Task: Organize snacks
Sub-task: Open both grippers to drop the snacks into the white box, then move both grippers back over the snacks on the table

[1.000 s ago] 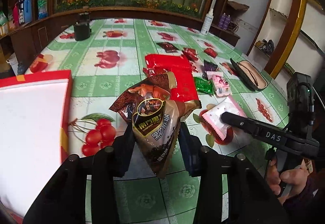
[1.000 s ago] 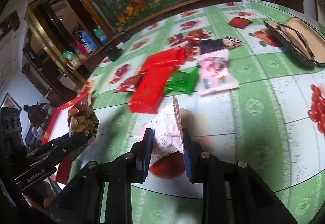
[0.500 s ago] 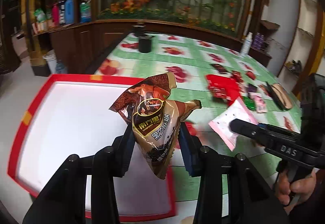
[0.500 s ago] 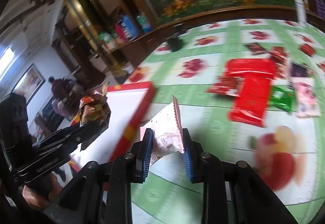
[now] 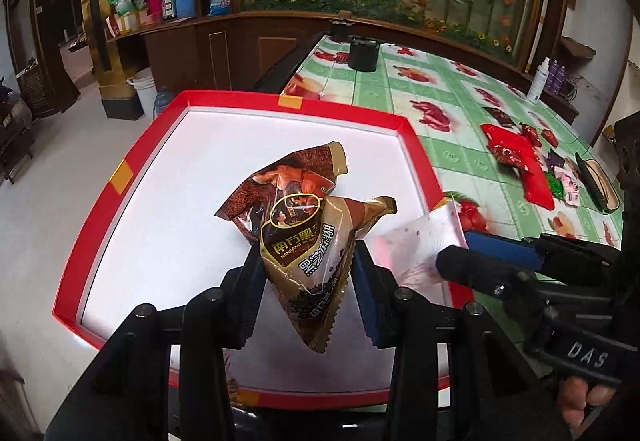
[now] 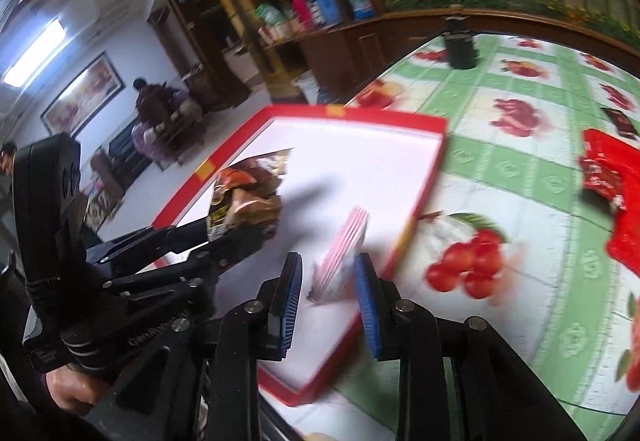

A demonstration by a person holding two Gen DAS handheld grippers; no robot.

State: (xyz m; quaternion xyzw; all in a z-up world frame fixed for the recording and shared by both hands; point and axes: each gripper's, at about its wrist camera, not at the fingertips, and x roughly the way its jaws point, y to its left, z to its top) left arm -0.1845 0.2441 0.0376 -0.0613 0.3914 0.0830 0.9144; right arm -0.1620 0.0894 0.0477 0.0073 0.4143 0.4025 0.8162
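My left gripper [image 5: 306, 265] is shut on two brown snack packets [image 5: 304, 225] and holds them above the white inside of the red-rimmed tray [image 5: 140, 157]. My right gripper [image 6: 326, 281] stands just right of it over the tray's right rim [image 6: 424, 197]. Its jaws have spread and the pink-and-white snack packet [image 6: 344, 253] sits blurred between them, seemingly loose. In the left wrist view that packet [image 5: 416, 241] shows at the right gripper's tip. In the right wrist view the left gripper [image 6: 236, 229] and its brown packets [image 6: 248, 193] are on the left.
More snacks lie on the green fruit-print tablecloth [image 5: 452, 161] to the right: red packets [image 5: 516, 157], a green one [image 5: 554, 183], a pink one [image 5: 570, 185]. A black cup [image 5: 363, 55] stands at the far edge. A glasses case [image 5: 596, 185] lies far right.
Both grippers swung left from the snack pile to over the red tray, carrying their packets. The right gripper's jaws have widened around the pink packet.
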